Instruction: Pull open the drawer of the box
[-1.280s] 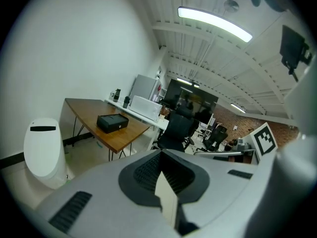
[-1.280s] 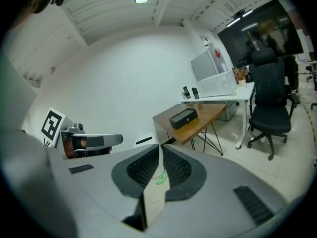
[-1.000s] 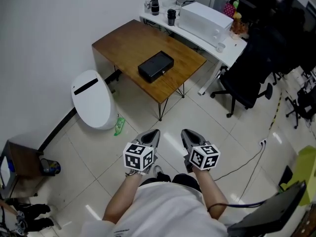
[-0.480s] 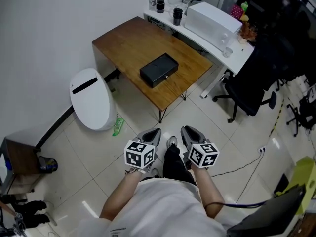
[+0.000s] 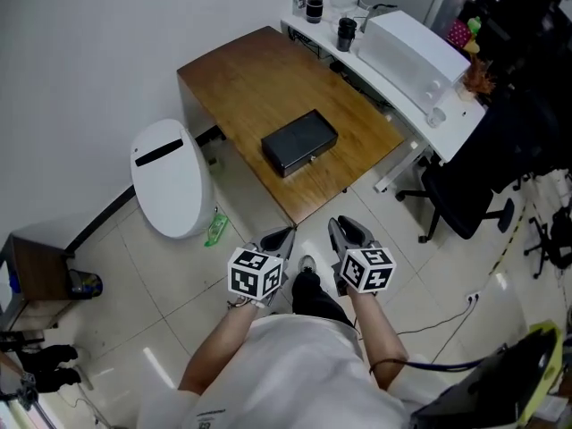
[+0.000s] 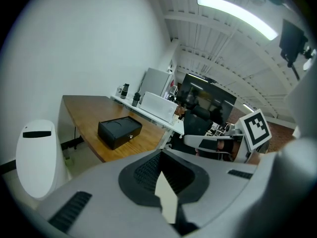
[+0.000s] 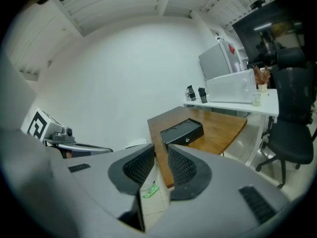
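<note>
A black box [image 5: 299, 141] lies on the wooden table [image 5: 250, 79], its drawer pushed in and a small metal knob [image 5: 314, 157] on the front face. Both grippers hover over the floor short of the table's near corner, apart from the box. My left gripper [image 5: 279, 239] has its jaws meeting at the tips, with nothing held. My right gripper [image 5: 344, 232] has just been opening; a narrow gap shows between its pads and nothing is in it. The box [image 6: 120, 132] shows ahead of the left gripper [image 6: 161, 153], and the box [image 7: 182, 132] beyond the right gripper [image 7: 161, 150].
A white rounded bin [image 5: 168, 181] stands left of the table, with a green item [image 5: 215, 228] on the floor beside it. A white desk [image 5: 447, 119] with a white appliance [image 5: 411, 47] runs along the right. A black office chair [image 5: 469, 204] stands by it.
The person has stepped toward the table, so table and box now sit lower and nearer in the head view. Both grippers have come forward with them, close to the table's near corner.
</note>
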A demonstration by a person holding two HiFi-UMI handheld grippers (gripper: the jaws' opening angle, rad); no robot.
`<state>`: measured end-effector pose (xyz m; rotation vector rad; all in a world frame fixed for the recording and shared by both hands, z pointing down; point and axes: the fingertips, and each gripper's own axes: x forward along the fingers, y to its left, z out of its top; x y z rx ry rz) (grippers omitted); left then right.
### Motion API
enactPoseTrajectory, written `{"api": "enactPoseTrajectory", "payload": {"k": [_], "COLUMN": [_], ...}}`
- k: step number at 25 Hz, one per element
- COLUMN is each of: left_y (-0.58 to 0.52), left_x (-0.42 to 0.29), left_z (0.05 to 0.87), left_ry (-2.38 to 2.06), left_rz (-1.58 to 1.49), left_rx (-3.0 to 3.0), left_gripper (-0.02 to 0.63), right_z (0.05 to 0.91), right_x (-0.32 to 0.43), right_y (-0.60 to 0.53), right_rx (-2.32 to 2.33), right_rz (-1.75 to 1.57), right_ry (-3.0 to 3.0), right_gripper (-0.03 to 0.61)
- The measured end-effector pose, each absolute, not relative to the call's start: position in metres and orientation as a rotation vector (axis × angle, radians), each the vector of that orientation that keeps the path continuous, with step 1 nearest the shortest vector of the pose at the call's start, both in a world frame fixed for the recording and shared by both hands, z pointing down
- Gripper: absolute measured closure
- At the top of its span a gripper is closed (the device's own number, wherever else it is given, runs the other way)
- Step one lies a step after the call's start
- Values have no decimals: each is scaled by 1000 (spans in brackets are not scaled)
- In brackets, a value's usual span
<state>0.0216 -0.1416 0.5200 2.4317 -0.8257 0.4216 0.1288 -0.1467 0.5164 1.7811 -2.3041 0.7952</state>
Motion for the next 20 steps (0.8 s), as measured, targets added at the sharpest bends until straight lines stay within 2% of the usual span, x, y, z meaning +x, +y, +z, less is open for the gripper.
{"api": "enactPoseTrajectory", "payload": {"k": [20], "left_y": [-255], "left_x": [91], "left_z": [546], "left_ry": [-959], "left_rz": [462], "left_rx": [2325], "left_gripper": [612], "right_z": [577], "right_x": [186], "right_y": [-278], "right_rx": [1512], "right_rz": [821], "right_ry": [-2303], "right_gripper": [483]}}
